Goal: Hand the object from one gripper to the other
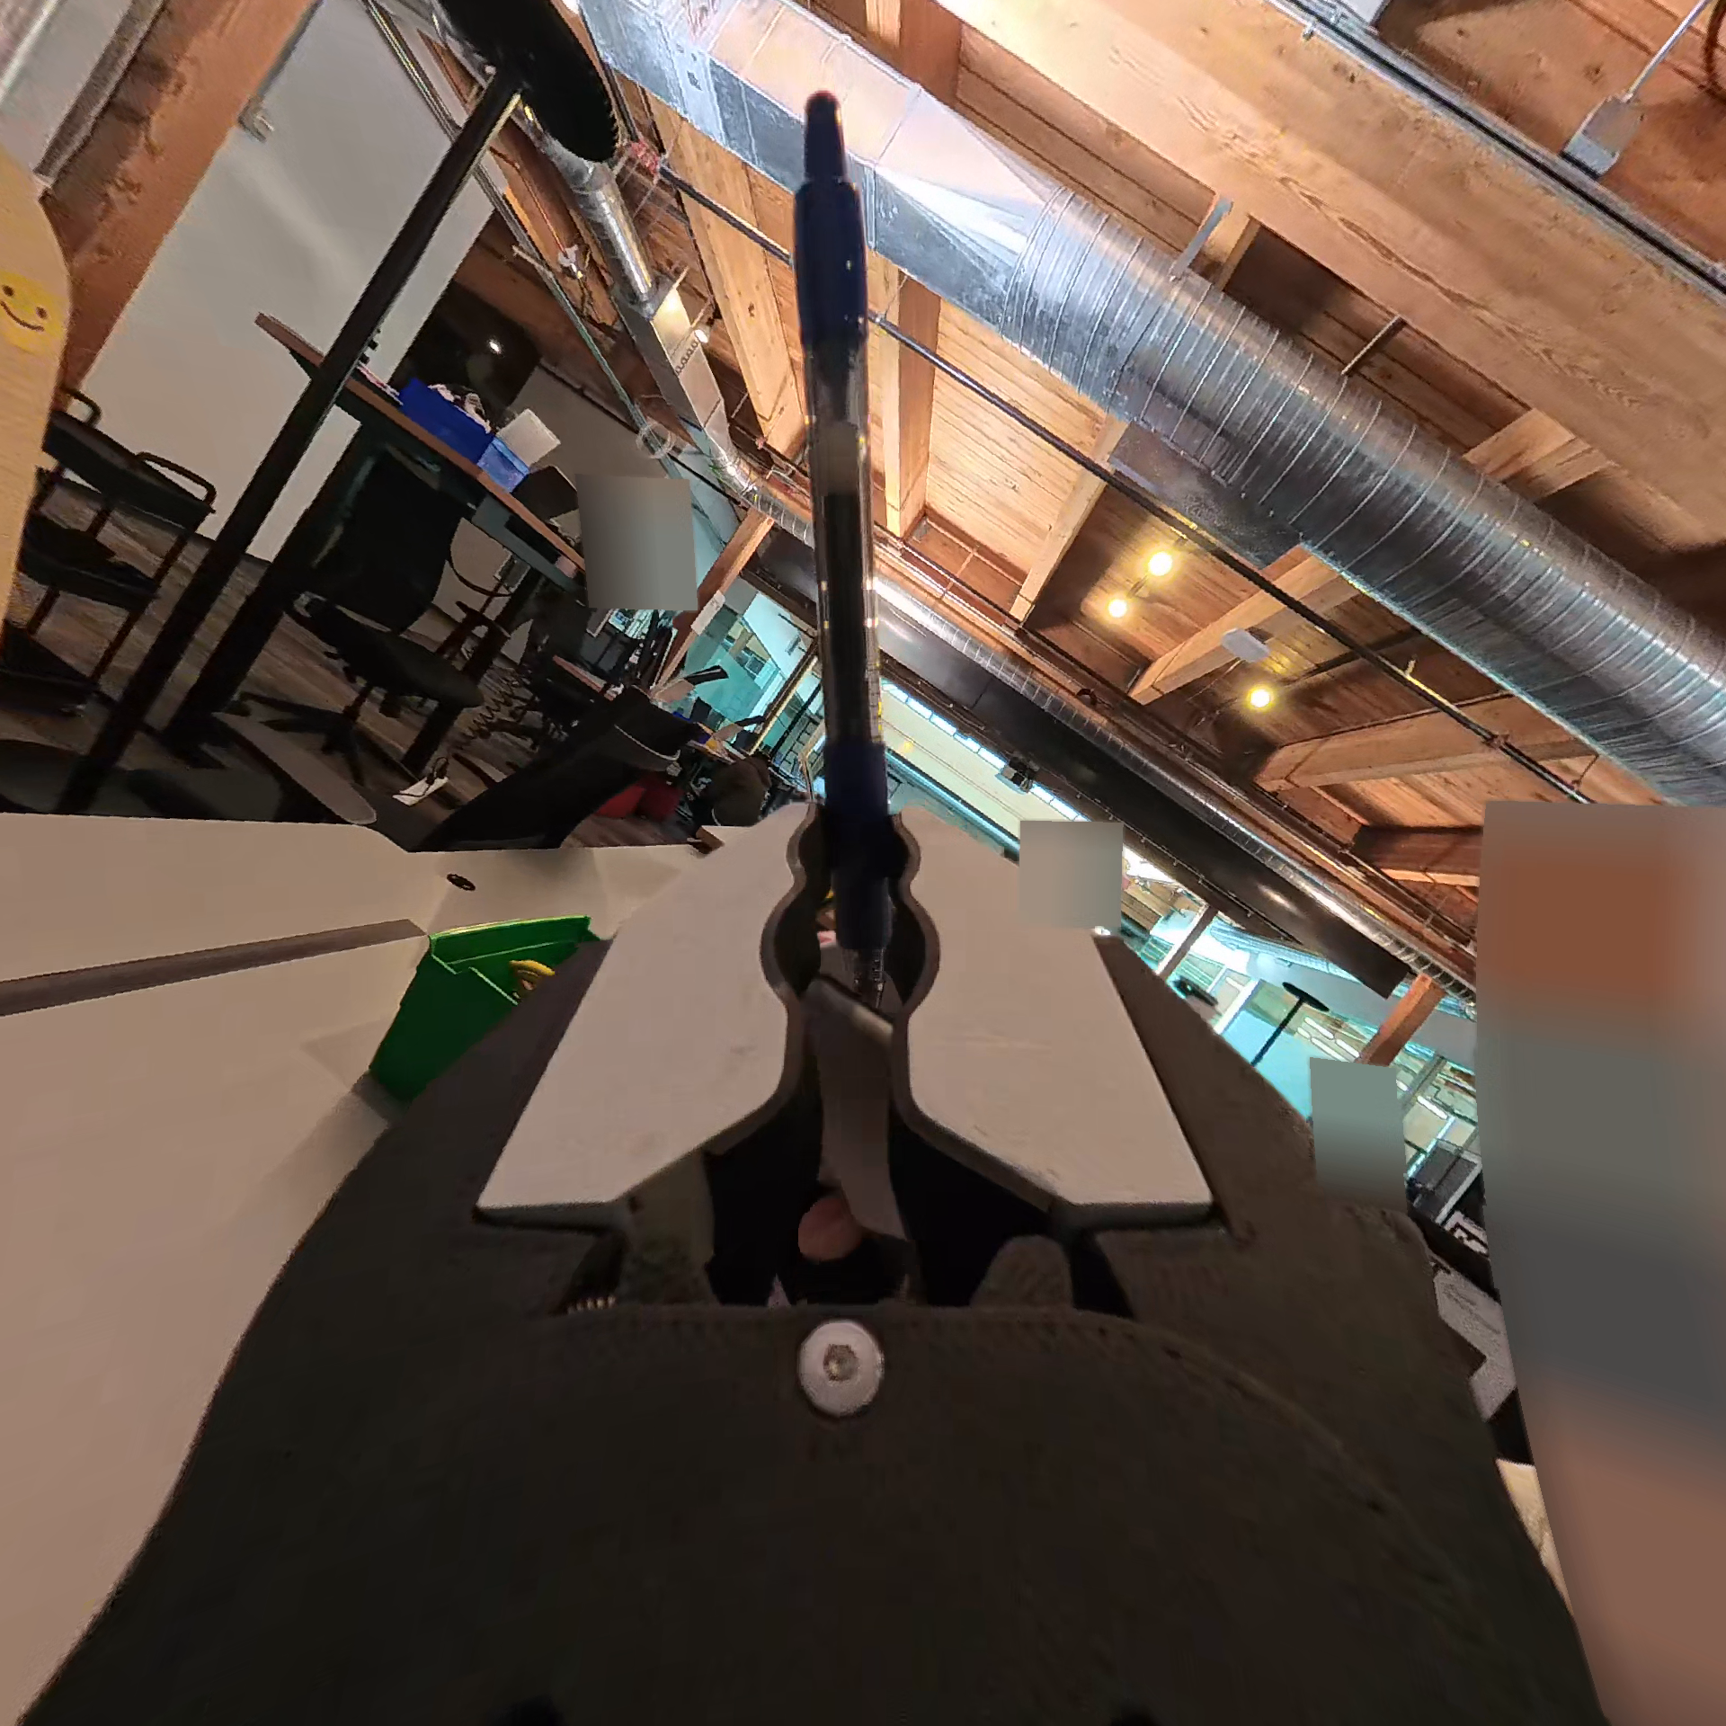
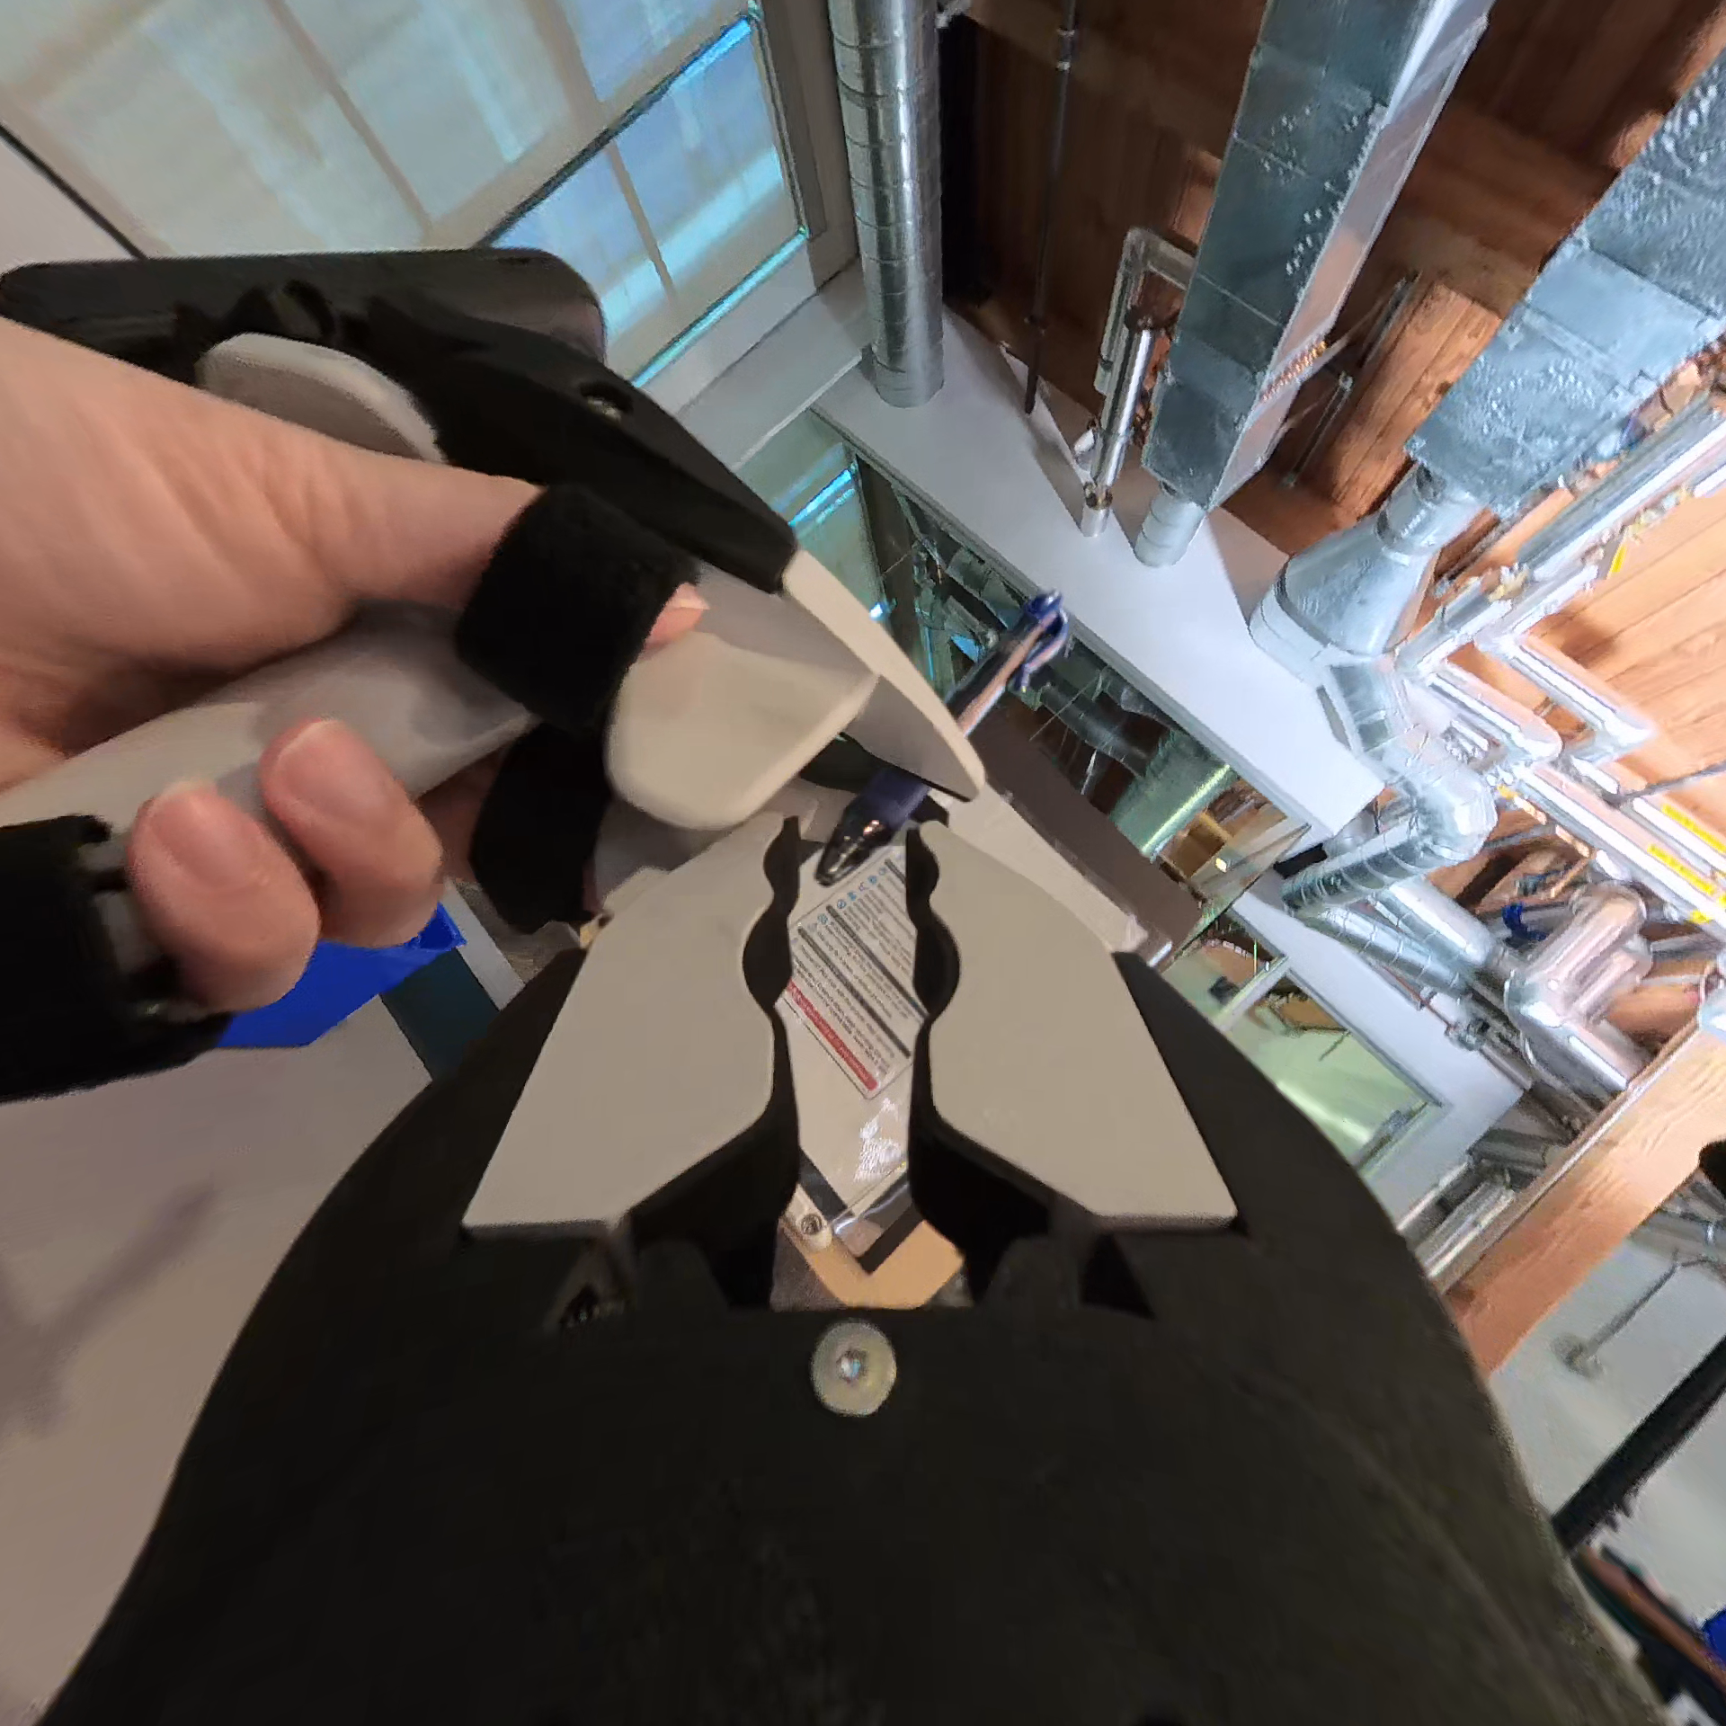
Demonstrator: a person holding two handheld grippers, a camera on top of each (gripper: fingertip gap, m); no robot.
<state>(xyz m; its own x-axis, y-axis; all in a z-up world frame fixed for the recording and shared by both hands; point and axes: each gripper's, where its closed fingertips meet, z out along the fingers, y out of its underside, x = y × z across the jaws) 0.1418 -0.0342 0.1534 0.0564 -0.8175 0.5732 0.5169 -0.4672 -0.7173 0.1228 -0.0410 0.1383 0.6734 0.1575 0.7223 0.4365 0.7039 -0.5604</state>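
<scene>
The left gripper (image 1: 852,873) was clamped on a slim blue retractable pen with a clear barrel (image 1: 838,523), pinching its dark blue rubber grip while the clip end pointed toward twelve o'clock. In the right wrist view, the right gripper (image 2: 852,845) stood narrowly parted and empty, the pen's dark tip (image 2: 845,845) just at its fingertips, slanting toward one o'clock.

Both cameras sat close behind their own fingers, tilted steeply up toward the timber ceiling. The left wrist view looked along the left gripper (image 1: 845,897) past a pen (image 1: 834,523) to a silver duct (image 1: 1326,392). The right wrist view looked along the right gripper (image 2: 852,864) at the left gripper (image 2: 897,747), very near. Both views shared the pen (image 2: 864,822).
</scene>
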